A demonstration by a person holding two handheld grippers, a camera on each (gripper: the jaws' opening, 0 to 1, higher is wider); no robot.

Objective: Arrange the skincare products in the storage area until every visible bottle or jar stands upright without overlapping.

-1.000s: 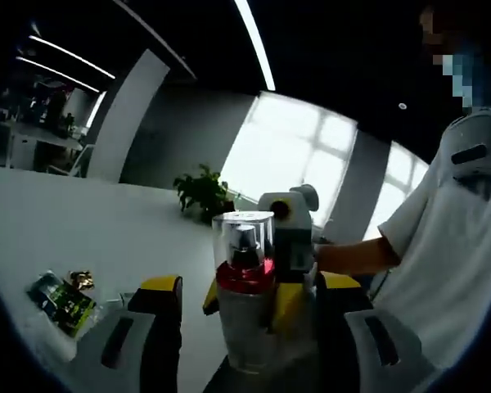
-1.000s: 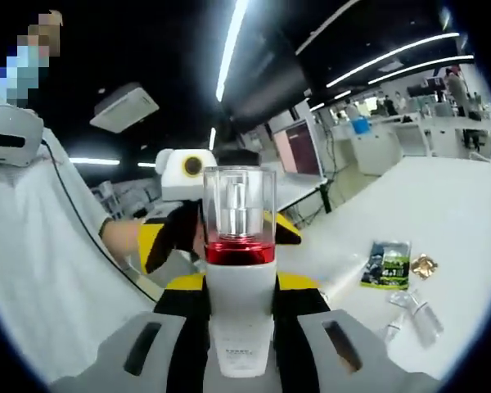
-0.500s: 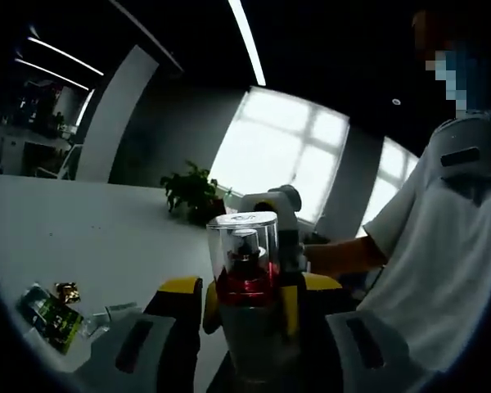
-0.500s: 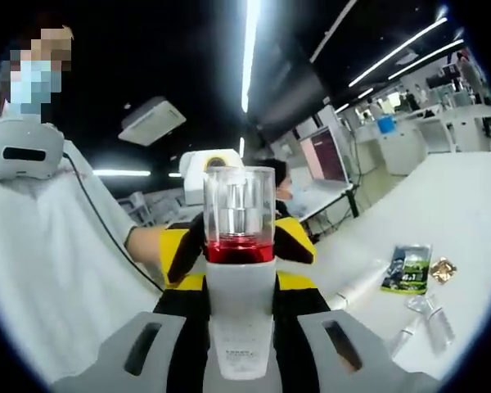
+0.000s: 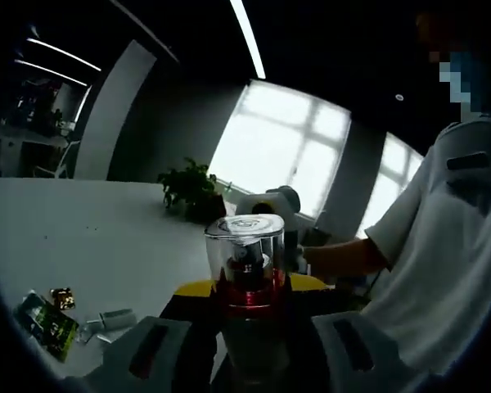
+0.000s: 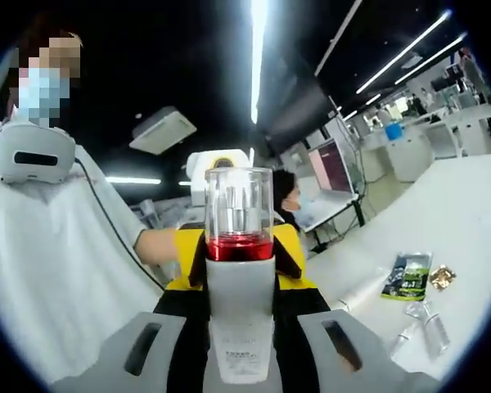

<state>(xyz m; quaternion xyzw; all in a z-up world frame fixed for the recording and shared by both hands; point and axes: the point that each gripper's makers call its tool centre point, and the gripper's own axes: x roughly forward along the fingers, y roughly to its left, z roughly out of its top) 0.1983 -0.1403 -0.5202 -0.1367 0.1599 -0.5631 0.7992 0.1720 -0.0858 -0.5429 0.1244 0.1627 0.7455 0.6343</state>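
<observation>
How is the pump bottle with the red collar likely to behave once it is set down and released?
The pump bottle looks tall and narrow, so it may tip if released off vertical. Its clear cap and smooth white body seem hard and possibly slippery. The right gripper is shut on it, and it looks rigid, not squashy.

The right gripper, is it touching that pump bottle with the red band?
Touching. In the right gripper view the right gripper has both jaws pressed flat against the white body of the pump bottle, no gap either side, holding it upright above the table.
</observation>
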